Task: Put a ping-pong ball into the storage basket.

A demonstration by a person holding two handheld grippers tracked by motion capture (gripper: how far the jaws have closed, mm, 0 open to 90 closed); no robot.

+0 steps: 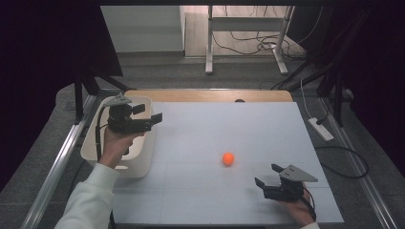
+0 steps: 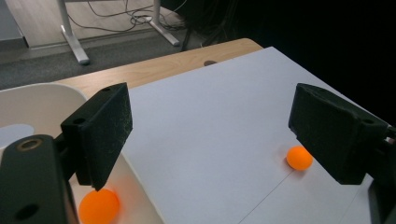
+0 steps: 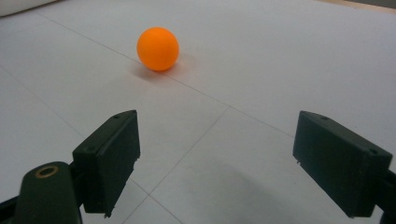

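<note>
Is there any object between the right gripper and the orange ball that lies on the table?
Nothing visible. The right gripper is open and only bare white table lies between its jaws and the orange ball.

One ball on table, another in bin.

White table legs at twelve o'clock beyond the table, tangled cables on the floor beside them, white power strip at three o'clock
</note>
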